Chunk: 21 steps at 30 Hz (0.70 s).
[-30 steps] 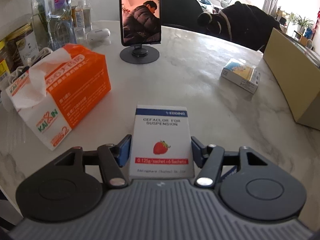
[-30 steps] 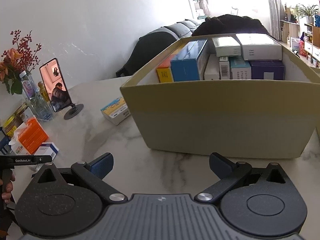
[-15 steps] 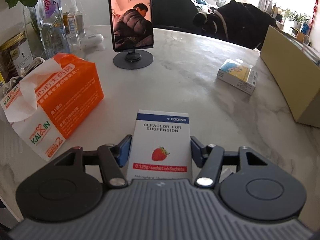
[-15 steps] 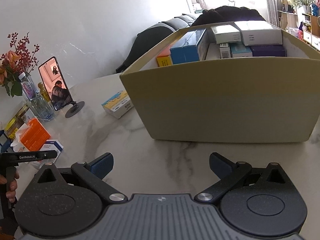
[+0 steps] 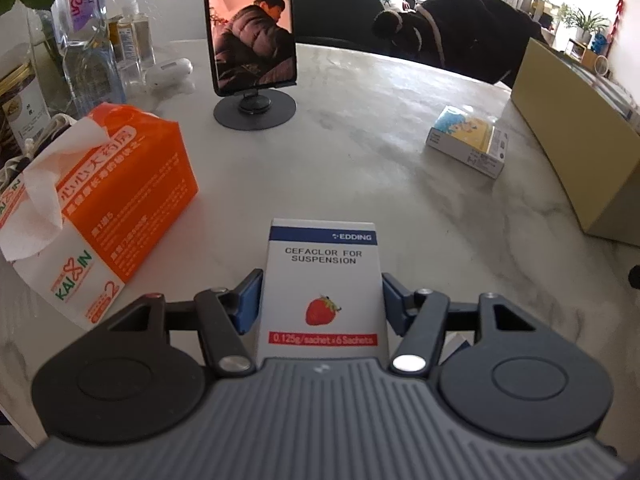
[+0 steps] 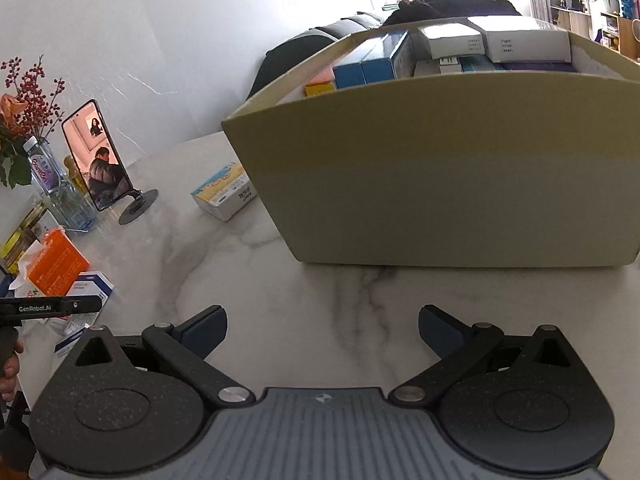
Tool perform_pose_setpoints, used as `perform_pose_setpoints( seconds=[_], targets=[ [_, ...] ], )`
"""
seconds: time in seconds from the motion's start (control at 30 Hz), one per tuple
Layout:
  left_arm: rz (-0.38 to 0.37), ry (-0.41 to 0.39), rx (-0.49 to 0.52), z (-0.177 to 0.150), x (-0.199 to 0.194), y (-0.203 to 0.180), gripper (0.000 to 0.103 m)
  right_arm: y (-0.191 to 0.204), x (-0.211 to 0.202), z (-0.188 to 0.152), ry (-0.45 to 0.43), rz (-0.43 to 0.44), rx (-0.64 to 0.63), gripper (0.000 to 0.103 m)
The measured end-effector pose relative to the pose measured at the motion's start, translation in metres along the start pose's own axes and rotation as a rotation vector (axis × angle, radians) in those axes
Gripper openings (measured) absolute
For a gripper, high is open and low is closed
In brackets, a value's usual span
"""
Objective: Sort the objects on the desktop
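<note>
Medicine carton [image 5: 323,280]: light, stiff card, probably crushable; left gripper [image 5: 322,300] clamps its long sides, left of the bin [image 5: 576,152]; right gripper [image 6: 322,332] released.

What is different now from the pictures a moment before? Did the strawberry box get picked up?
Hardly anything changed. The left hand-held gripper keeps its fingers on both sides of the strawberry medicine box, as before; whether it has lifted off the table cannot be told. The right hand-held gripper stays open and empty before the cardboard box, which looks a little nearer and higher in its view. The tissue pack and blue-yellow box stayed put.
</note>
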<state>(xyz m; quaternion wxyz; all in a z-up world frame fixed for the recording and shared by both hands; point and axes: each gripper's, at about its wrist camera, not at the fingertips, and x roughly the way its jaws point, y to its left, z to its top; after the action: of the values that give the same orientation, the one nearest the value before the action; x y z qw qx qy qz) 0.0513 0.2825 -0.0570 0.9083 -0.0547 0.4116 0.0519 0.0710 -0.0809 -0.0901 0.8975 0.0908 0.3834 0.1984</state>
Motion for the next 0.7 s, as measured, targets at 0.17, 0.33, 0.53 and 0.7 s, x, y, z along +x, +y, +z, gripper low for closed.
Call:
perform_pose_setpoints(
  seconds=[0.17, 0.33, 0.53, 0.7],
  targets=[
    [0.001, -0.006, -0.002, -0.001, 0.0, -0.001, 0.058, 0.001, 0.001, 0.0, 0.001, -0.006, -0.009, 0.102],
    [0.001, -0.018, -0.001, -0.002, -0.005, -0.006, 0.058, 0.001, 0.0, -0.001, -0.002, -0.015, -0.003, 0.102],
    [-0.015, -0.066, -0.005, 0.001, -0.019, -0.013, 0.058, -0.001, -0.007, -0.002, -0.014, -0.008, 0.01, 0.102],
    [-0.024, -0.103, 0.002, 0.009, -0.028, -0.021, 0.058, -0.004, -0.014, 0.0, -0.037, -0.011, 0.031, 0.102]
  ],
)
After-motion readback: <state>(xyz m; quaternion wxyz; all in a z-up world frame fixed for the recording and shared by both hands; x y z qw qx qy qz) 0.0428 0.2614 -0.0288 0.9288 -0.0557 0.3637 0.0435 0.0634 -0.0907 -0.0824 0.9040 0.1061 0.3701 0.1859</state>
